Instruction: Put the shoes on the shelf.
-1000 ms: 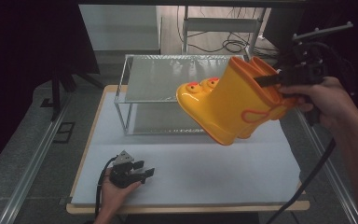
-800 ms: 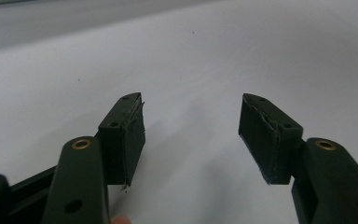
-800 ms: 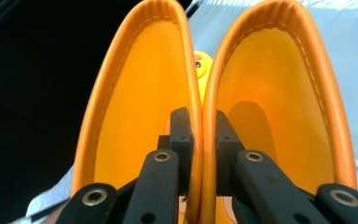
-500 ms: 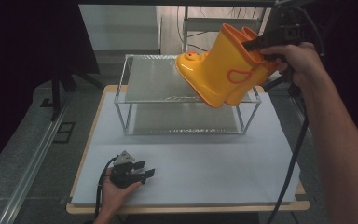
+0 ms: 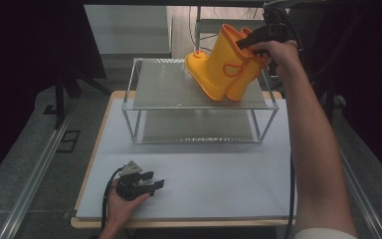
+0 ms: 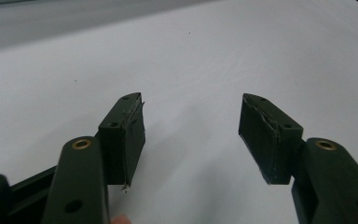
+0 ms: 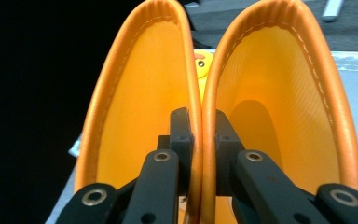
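At the upper centre of the high view, a pair of yellow boots (image 5: pixel 224 67) stands tilted on the top shelf of a rack (image 5: pixel 144 94), toes toward the left of the frame and soles on the mesh near the shelf's right end. The right gripper (image 5: pixel 252 41) holds them from above at the shaft tops, just right of the boots' upper edge. In the right gripper view its jaws are pinching the two touching inner walls of the boots (image 7: pixel 200 116) together, one jaw inside each shaft, right gripper (image 7: pixel 200 128) low in the middle of that frame; the orange rims rise to either side and a bit of yellow toe shows between them near the top. The person's right forearm runs from the lower right of the high view up to that gripper.

Below the top shelf the rack has a second, lower shelf, and the whole frame stands on the far half of a white table (image 5: pixel 219 174). Toward the lower left of the high view the left gripper (image 5: pixel 151 184) lies on the table in the person's left hand (image 5: pixel 122 206), well apart from the rack. The left gripper view shows its jaws spread wide over bare white tabletop (image 6: pixel 191 70), left gripper (image 6: pixel 191 135) with nothing between the pads.
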The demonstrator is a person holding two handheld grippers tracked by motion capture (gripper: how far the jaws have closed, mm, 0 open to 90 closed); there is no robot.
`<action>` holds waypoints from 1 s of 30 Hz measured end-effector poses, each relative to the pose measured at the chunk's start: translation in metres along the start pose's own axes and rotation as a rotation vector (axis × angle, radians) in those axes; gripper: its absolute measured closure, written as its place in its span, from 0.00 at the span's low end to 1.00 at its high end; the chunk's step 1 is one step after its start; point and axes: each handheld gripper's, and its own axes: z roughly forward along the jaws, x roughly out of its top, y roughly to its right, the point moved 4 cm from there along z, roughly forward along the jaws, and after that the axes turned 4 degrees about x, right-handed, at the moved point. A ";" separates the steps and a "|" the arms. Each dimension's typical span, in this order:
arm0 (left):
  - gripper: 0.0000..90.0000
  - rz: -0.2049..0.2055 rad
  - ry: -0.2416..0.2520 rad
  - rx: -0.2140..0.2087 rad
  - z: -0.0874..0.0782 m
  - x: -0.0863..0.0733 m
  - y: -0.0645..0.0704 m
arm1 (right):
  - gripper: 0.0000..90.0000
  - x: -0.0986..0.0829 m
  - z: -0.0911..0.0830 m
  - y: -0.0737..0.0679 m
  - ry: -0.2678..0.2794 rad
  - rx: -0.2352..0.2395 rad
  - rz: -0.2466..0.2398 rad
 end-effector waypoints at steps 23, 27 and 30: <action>0.45 -0.002 0.007 -0.006 -0.002 0.000 0.001 | 0.81 0.008 -0.029 -0.034 0.146 0.079 -0.056; 0.45 -0.006 0.007 -0.003 -0.002 0.000 0.001 | 0.82 -0.001 -0.046 -0.031 0.182 0.086 -0.068; 0.45 -0.007 0.005 0.003 -0.002 0.000 0.000 | 0.84 -0.023 -0.066 -0.025 0.201 0.099 -0.097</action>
